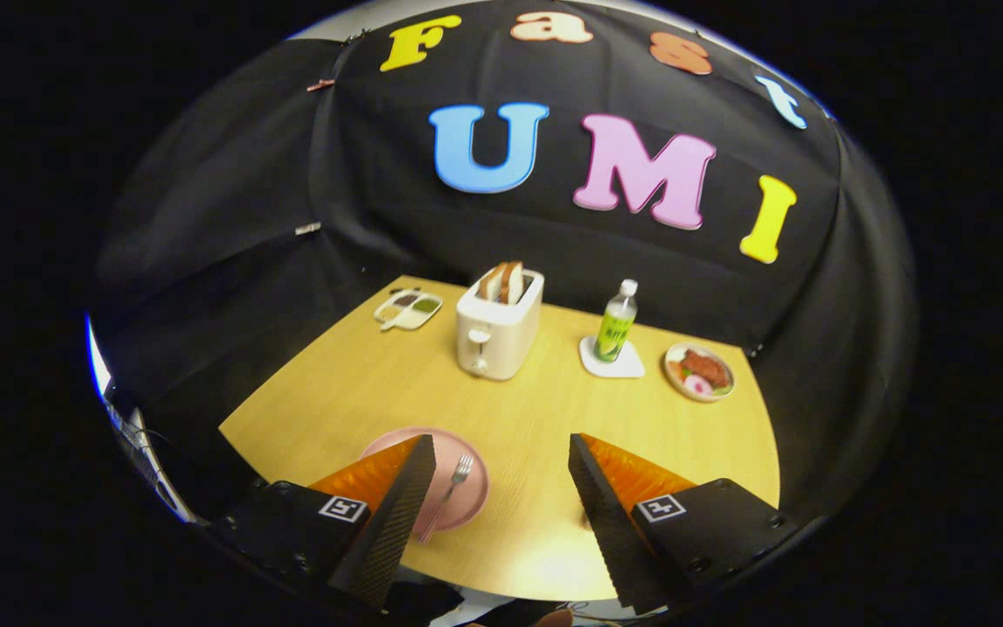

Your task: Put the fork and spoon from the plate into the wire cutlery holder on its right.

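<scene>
- Hovering above the near edge of the table, the one gripper has its two fingers spread wide with nothing between them but bare wood.
- One pink plate lies at the lower left of the frame, partly hidden behind the left finger.
- One fork rests on that plate, tines pointing away from the camera, handle running toward the near rim; it sits just inside the left finger and is not touched by it.
- Whether a spoon lies on the plate cannot be told, as the left finger covers much of it.
- One white toaster stands at the centre of the frame, with two slices of bread sticking up from its slots.
- One divided tray with small portions of food sits to the upper left of the toaster.
- One green bottle with a white cap stands upright on one white coaster, right of the toaster.
- One small plate of food lies further right, near the table's far right edge.
</scene>
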`<state>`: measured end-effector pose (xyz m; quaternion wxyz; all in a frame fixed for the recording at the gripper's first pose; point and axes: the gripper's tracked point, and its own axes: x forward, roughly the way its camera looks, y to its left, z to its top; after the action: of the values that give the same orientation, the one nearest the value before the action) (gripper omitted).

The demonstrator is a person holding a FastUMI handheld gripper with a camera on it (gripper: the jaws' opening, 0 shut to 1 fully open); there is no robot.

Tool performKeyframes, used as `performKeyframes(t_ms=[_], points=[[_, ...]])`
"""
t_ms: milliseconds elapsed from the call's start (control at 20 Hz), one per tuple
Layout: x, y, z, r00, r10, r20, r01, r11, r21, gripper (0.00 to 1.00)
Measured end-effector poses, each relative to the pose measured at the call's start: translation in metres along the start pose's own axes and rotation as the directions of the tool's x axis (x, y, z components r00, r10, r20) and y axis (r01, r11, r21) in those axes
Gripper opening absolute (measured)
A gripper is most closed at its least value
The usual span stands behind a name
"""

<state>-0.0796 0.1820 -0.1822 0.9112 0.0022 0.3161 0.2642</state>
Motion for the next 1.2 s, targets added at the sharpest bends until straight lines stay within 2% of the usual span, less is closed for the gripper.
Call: performKeyframes(t_ms=[150,200,300,450,600,700,900,1150,1200], points=[[0.025,0.033,-0.049,0.98,0.093,-0.175,-0.088,0.995,0.039,0.93],[0.031,0.04,-0.063,0.968,0.112,-0.223,-0.103,0.993,0.051,0.89],[0.046,0.052,-0.087,0.945,0.132,-0.299,-0.118,0.991,0.065,0.79],[0.069,0.064,-0.122,0.909,0.137,-0.393,-0.129,0.991,0.046,0.76],[0.088,0.07,-0.146,0.876,0.126,-0.466,-0.115,0.992,0.053,0.76],[0.099,0.073,-0.159,0.857,0.115,-0.503,-0.094,0.993,0.067,0.65],[0.119,0.066,-0.174,0.833,0.062,-0.549,-0.042,0.998,0.05,0.69],[0.139,0.069,-0.188,0.802,0.033,-0.597,-0.012,0.999,0.04,0.69],[0.142,0.068,-0.189,0.794,0.02,-0.608,0.006,0.999,0.04,0.62]])
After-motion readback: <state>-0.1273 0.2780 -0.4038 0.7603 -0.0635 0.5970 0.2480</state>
